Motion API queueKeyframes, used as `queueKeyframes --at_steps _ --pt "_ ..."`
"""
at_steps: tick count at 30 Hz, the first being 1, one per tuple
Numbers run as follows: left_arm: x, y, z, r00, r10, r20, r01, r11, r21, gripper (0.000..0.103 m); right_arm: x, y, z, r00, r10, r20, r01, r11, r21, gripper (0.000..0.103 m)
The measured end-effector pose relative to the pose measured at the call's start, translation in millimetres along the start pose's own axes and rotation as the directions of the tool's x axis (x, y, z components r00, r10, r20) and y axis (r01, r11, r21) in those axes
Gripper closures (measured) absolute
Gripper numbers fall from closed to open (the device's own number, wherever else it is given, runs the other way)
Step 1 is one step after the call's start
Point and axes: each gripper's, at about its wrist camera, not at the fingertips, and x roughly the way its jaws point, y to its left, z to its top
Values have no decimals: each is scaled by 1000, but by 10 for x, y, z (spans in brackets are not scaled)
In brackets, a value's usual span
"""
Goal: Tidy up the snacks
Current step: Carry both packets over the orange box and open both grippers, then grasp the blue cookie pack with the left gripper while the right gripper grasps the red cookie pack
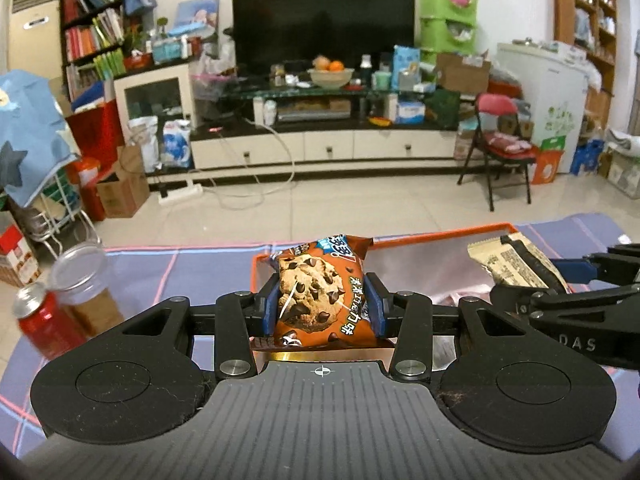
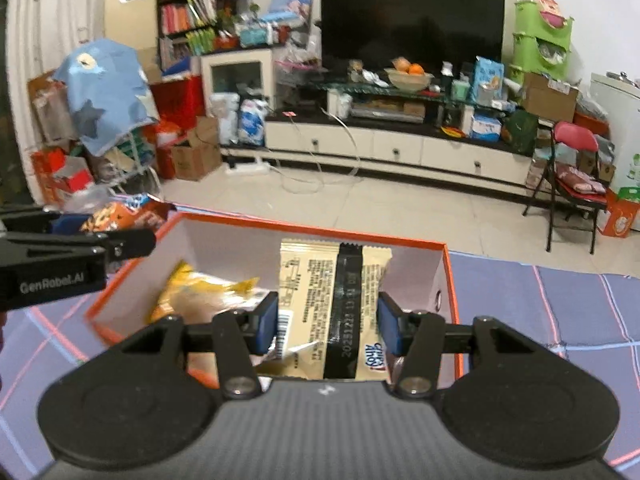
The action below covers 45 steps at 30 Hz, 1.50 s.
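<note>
Home living room: television (image 1: 323, 16), bookshelf (image 1: 94, 20).

can (image 1: 42, 320) left of box (image 1: 436, 236); yellow packet (image 2: 200, 296) inside box.

Glossy foil cookie packet (image 1: 320, 296), matt cardboard box (image 2: 450, 280), checked cloth (image 1: 208, 264).

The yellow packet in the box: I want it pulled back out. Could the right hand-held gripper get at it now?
Probably not yet: the right hand-held gripper is shut on the beige cookie packet. The yellow packet lies uncovered in the open orange box.
</note>
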Motion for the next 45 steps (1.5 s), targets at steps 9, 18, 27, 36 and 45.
queueKeyframes --at_steps 9,18,27,36,45 --pt "-747 260 -432 999 10 46 -8 999 -54 28 -1108 -318 -547 994 20 105 -27 998 65 31" --pt "-1540 -147 -1584 996 -61 -64 56 996 -76 27 -1605 -213 -1708 999 -25 -26 28 992 123 29" --pt "-1480 -558 -1806 985 -124 -119 132 990 54 28 -1182 -70 -1883 992 9 -128 1 997 76 29" --pt "-1326 -593 -1789 976 -156 -150 167 984 69 36 -894 -61 -1909 976 22 -216 -12 999 47 36" --pt "-1090 -811 -1863 966 -137 -220 163 982 101 36 -896 -73 -1911 975 13 -224 -7 1000 29 37"
